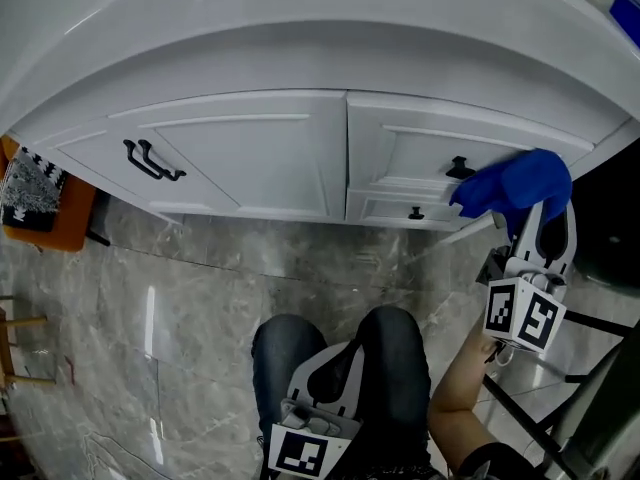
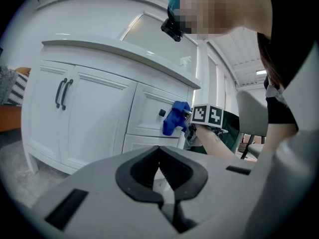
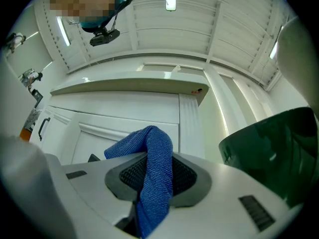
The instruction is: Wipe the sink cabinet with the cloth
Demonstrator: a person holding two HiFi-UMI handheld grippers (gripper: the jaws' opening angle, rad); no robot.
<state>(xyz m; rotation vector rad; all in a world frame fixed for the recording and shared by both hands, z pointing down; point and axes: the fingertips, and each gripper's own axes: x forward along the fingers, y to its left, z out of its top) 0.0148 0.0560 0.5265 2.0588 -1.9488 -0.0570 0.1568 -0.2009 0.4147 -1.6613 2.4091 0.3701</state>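
One white sink cabinet (image 1: 250, 158) fills the upper part of the head view. It has two doors on its left side and two drawer fronts stacked on its right. The doors carry two black bar handles (image 1: 150, 160) set side by side where they meet, and each drawer front has one black knob, the upper knob (image 1: 459, 168) and the lower knob (image 1: 416, 213). There is one blue cloth (image 1: 515, 186). It is pinched in the right gripper (image 1: 543, 230), whose jaws are clamped on a fold of it. In the right gripper view the fabric runs up between the pads and flops over to the left. The bunched cloth lies against the upper drawer front, just to the right of the upper knob. The left gripper (image 1: 335, 373) sits low over the person's two jean-clad knees (image 1: 290, 343), well apart from the cabinet. Its jaws are pressed together at the tips with nothing between them. Each of the two grippers bears one marker cube. Grey marble floor (image 1: 200, 298) runs beneath the cabinet. At the far left stands one orange seat (image 1: 62, 218) with a black-and-white patterned fabric (image 1: 32, 193) on it.
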